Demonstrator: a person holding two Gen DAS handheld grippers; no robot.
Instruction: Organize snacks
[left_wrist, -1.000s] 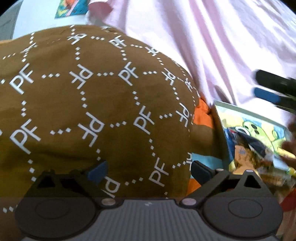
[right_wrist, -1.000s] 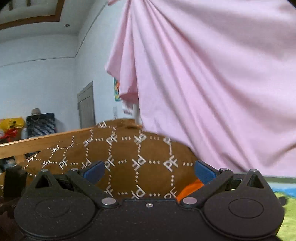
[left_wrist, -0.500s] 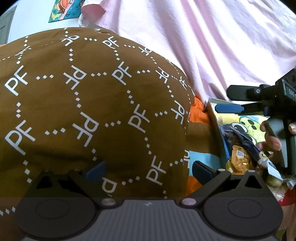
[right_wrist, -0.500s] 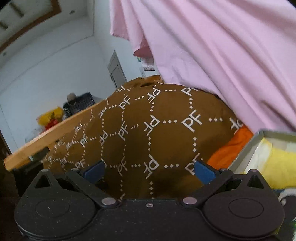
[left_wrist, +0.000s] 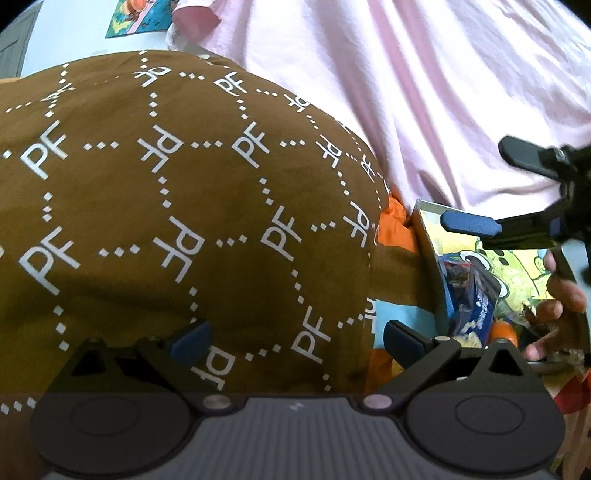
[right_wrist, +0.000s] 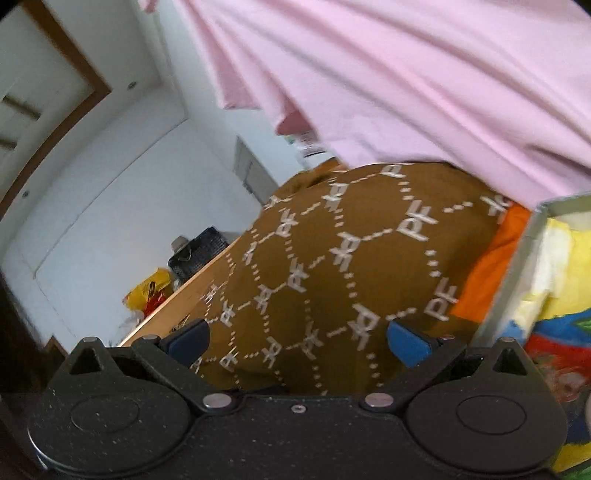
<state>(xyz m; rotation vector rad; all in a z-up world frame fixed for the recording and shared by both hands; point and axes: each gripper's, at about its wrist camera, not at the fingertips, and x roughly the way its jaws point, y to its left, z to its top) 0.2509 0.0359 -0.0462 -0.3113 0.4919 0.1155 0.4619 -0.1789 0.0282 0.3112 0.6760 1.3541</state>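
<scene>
A box (left_wrist: 424, 236) with a cartoon print stands at the right of the left wrist view, holding snack packets: a blue packet (left_wrist: 476, 295) and something orange (left_wrist: 502, 332) below it. My right gripper (left_wrist: 476, 184) hovers open over the box's near corner, with a hand (left_wrist: 557, 306) on its grip. My left gripper (left_wrist: 297, 339) is open and holds nothing, its fingers against the brown cloth left of the box. In the right wrist view my right gripper (right_wrist: 297, 339) is open and bare, with the box's wall (right_wrist: 517, 258) just to its right.
A bulky mound under brown cloth with white "PF" print (left_wrist: 166, 221) fills the left and middle. Pink fabric (left_wrist: 369, 92) hangs behind it. Orange cloth (left_wrist: 393, 225) lies between mound and box. A wooden rail (right_wrist: 177, 306) and bags stand far left.
My right gripper has swung down and rolled toward the box, whose wall and colourful inside now show at its right. The left gripper has hardly moved.
</scene>
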